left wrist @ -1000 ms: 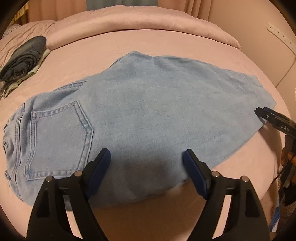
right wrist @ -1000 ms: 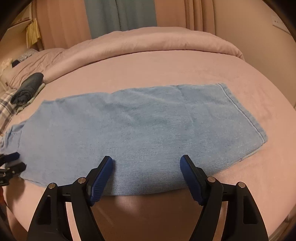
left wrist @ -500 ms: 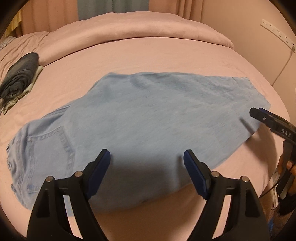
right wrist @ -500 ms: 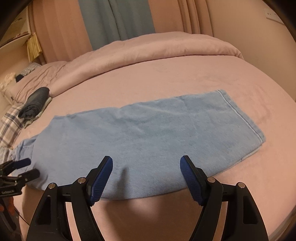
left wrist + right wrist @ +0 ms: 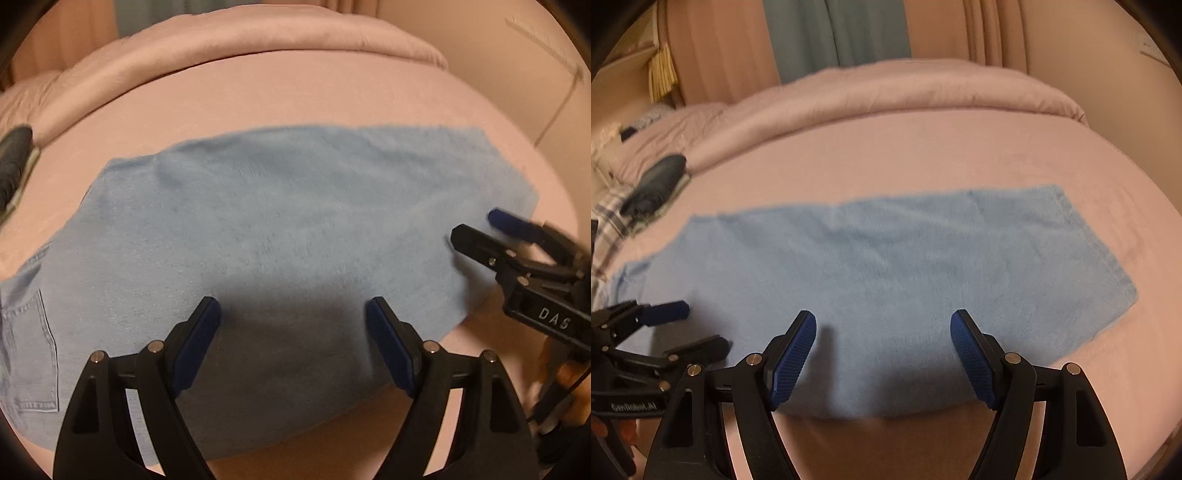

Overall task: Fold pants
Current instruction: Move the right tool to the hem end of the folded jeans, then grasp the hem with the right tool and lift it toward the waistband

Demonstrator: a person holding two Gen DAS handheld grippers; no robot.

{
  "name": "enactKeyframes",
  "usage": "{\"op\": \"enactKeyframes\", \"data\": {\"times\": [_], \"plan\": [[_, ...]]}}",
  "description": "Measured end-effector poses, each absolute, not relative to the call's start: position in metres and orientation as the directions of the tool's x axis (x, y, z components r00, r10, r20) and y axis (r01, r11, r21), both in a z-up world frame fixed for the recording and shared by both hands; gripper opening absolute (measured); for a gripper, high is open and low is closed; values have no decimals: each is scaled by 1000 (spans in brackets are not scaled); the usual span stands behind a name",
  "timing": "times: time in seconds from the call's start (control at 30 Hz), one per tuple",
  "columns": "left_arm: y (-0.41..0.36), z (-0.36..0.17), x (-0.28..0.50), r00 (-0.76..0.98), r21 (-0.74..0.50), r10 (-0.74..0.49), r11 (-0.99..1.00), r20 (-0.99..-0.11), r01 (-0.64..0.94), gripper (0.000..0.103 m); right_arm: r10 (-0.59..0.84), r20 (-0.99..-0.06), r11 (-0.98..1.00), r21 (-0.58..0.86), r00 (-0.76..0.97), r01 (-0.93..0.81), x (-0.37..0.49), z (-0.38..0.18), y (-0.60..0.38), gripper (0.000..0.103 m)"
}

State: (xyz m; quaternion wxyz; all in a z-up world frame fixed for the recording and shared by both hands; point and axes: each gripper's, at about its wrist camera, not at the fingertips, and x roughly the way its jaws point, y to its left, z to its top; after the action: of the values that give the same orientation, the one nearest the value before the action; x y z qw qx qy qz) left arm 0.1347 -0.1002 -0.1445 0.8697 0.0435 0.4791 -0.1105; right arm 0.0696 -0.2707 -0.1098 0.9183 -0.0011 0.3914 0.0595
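Light blue jeans (image 5: 288,229) lie flat on the pink bed, folded lengthwise, with the back pocket (image 5: 33,350) at the left and the leg hems (image 5: 1100,258) at the right. My left gripper (image 5: 293,325) is open and empty, above the near edge of the jeans around mid-length. My right gripper (image 5: 882,336) is open and empty, above the near edge of the lower legs. The right gripper also shows at the right of the left wrist view (image 5: 476,227), open. The left gripper shows at the left of the right wrist view (image 5: 698,328), open.
A dark folded garment (image 5: 657,184) lies on a plaid cloth (image 5: 609,218) at the far left of the bed (image 5: 923,147). A rolled pink duvet (image 5: 258,48) runs along the far side. A wall (image 5: 517,55) stands at the right.
Both grippers have moved toward each other along the near edge of the jeans, and each now shows larger in the other's view. The jeans lie as before.
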Motion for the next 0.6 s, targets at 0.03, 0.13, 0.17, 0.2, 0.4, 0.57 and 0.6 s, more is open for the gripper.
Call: {"op": "enactKeyframes", "data": {"times": [0.03, 0.13, 0.17, 0.2, 0.4, 0.57, 0.6], "plan": [[-101, -145, 132, 526, -20, -148, 970, -838, 241, 85, 106, -727, 992, 35, 679, -118, 69, -114, -271, 75], [-94, -146, 131, 511, -53, -174, 969, -841, 243, 88, 142, -710, 988, 55, 690, -146, 57, -112, -277, 76], [-91, -146, 130, 509, -61, -181, 968, -842, 244, 88, 181, -701, 983, 110, 690, -146, 53, -108, -285, 76], [-89, -145, 129, 507, -66, -186, 967, -841, 246, 88, 227, -686, 974, 181, 692, -140, 49, -105, -295, 76], [-72, -142, 117, 499, -117, -226, 964, -836, 240, 88, 311, -609, 886, 463, 730, 9, 27, -96, -373, 76], [-58, -141, 115, 517, -126, -194, 978, -834, 164, 88, 310, -563, 816, 571, 766, 90, 12, -104, -421, 76], [-51, -140, 115, 516, -148, -203, 978, -832, 147, 88, 299, -563, 799, 589, 770, 120, 10, -107, -431, 76]]}}
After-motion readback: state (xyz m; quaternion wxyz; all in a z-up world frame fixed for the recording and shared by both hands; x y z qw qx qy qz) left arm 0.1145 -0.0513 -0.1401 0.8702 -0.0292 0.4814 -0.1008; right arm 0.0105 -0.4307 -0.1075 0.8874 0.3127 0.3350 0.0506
